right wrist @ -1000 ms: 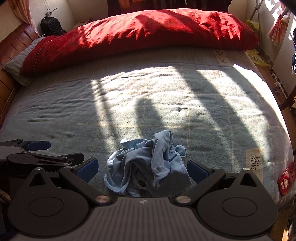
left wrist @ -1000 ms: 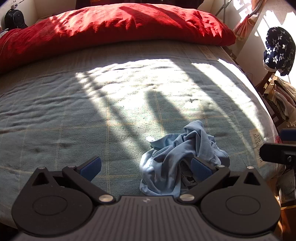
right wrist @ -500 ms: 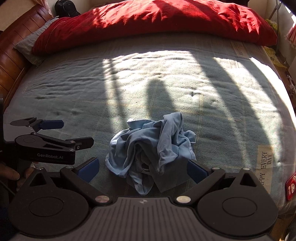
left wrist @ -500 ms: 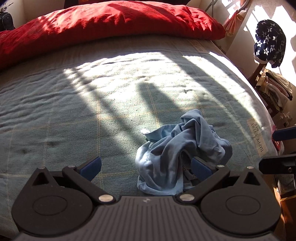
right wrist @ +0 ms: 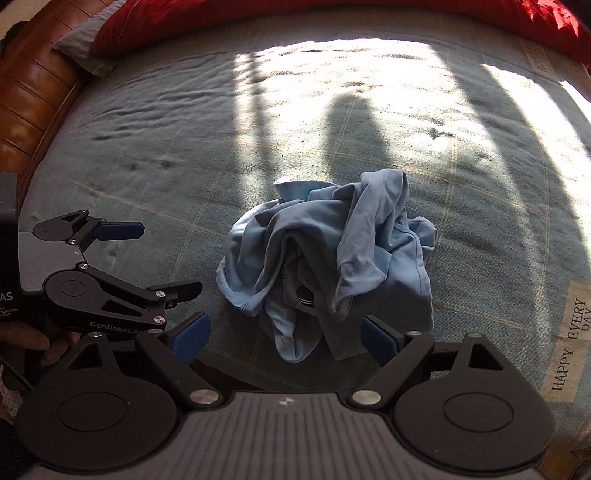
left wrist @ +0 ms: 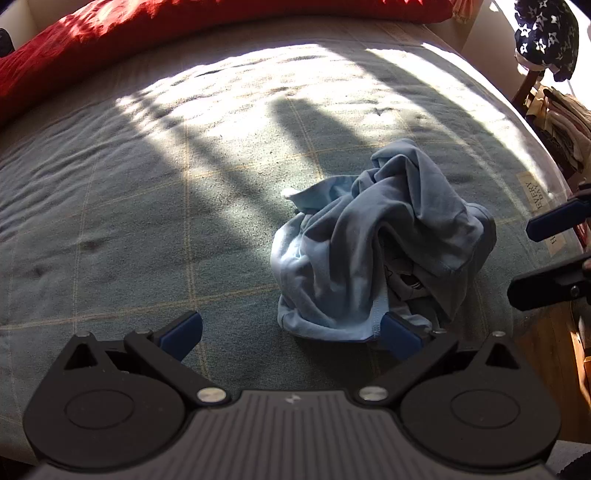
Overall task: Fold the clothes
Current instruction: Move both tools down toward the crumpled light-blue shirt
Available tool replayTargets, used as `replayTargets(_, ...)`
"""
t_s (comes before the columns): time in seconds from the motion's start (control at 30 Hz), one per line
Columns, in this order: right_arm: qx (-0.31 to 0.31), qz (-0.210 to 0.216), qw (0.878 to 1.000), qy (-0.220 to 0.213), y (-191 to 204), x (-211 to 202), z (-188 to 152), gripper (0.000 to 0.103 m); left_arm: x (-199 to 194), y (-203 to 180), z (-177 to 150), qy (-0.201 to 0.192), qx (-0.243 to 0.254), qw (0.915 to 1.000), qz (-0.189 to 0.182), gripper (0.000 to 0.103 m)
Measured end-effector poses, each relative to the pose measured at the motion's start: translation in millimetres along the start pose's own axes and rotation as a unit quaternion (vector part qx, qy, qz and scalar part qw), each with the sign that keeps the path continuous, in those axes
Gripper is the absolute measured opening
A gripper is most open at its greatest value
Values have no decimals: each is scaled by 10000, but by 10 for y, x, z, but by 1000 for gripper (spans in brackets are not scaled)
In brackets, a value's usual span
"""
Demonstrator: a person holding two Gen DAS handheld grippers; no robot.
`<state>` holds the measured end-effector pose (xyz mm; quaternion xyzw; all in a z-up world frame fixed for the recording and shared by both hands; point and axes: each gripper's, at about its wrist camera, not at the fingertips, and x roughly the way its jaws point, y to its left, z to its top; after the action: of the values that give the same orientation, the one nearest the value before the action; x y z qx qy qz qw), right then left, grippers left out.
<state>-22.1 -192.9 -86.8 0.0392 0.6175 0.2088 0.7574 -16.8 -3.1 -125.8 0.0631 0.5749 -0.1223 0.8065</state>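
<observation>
A light blue garment [left wrist: 380, 243] lies crumpled in a heap on the grey-green bedspread [left wrist: 147, 206], near the bed's front edge. It also shows in the right wrist view [right wrist: 328, 258]. My left gripper [left wrist: 291, 332] is open and empty, just short of the heap's near edge; its right fingertip [left wrist: 400, 334] sits beside the hem. My right gripper [right wrist: 286, 338] is open and empty, with the heap's near edge between its fingers. The left gripper also shows in the right wrist view [right wrist: 155, 258], to the left of the heap.
A long red pillow [left wrist: 184, 22] lies across the head of the bed. A brown wooden bed frame [right wrist: 26, 96] is at the left. A chair with a star-patterned cloth [left wrist: 546, 37] and stacked clothes [left wrist: 561, 125] stands right of the bed.
Both grippers have moved forward and down toward the blue heap, which now looks larger and closer. Both stay open.
</observation>
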Motion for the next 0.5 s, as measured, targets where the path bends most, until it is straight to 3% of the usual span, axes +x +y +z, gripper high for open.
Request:
replayTargets(0.2,-181,420,9984,325,-234,273,-29,92,287,-197,-218,451,-152,9988,100,102)
replayTargets(0.37,-514,761,9939,617,-356,551,-27,92,564,-379,-407,450,-104,9980,430,101)
replayTargets(0.5,-740,934,9901,748,-399,760,-1,92,766,-460,-510,317,380,9957,788,101)
